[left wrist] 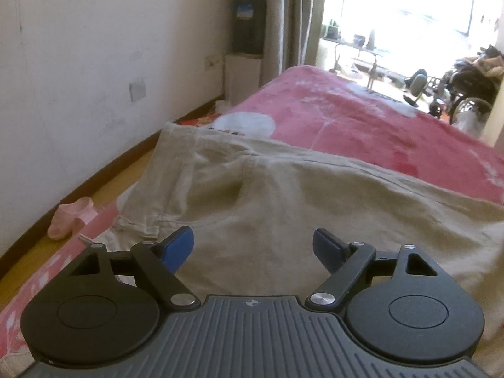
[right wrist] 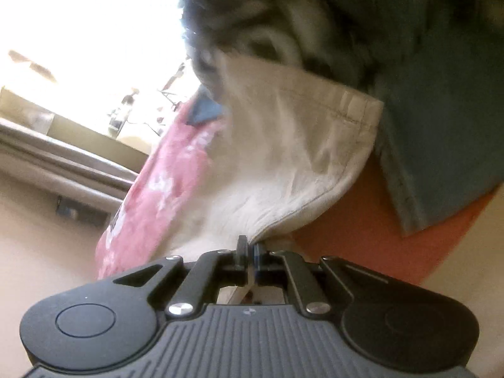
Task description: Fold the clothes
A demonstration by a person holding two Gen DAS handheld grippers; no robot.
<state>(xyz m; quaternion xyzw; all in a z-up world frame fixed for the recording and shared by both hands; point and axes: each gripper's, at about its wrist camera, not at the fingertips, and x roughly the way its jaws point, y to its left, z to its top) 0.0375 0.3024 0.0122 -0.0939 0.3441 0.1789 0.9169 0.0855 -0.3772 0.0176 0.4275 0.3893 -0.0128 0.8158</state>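
- Beige trousers [left wrist: 283, 195] lie spread on a bed under a pink patterned bedcover [left wrist: 362, 116]; waistband end with a belt loop sits toward the bed's left edge, the rest runs off to the right of the left wrist view
- Left gripper [left wrist: 253, 247] hangs over the trousers, jaws wide apart, blue pads [left wrist: 176, 249] clear of the cloth, nothing between them
- Right gripper [right wrist: 251, 247] has its jaws brought together on a hemmed edge of the same beige trousers [right wrist: 283, 157]; cloth runs up and away from the pinch, a stitched hem showing along its upper right side
- In the right wrist view a dark teal garment [right wrist: 441, 126] lies just beside the trousers, overlapping their far edge; an orange surface [right wrist: 362, 236] shows below both; a grey-and-white mottled fabric [right wrist: 267, 15] sits beyond, too blurred to identify
- Pink bedcover [right wrist: 163, 173] also visible left of the held cloth
- Floor left of the bed: pink slippers [left wrist: 72, 217] near the skirting of the white wall [left wrist: 94, 47]
- Far end of the room: blue water dispenser [left wrist: 249, 22] beside a grey curtain [left wrist: 289, 15], bright window [left wrist: 409, 6], wheelchair [left wrist: 466, 94] at right
- Right view is motion-blurred
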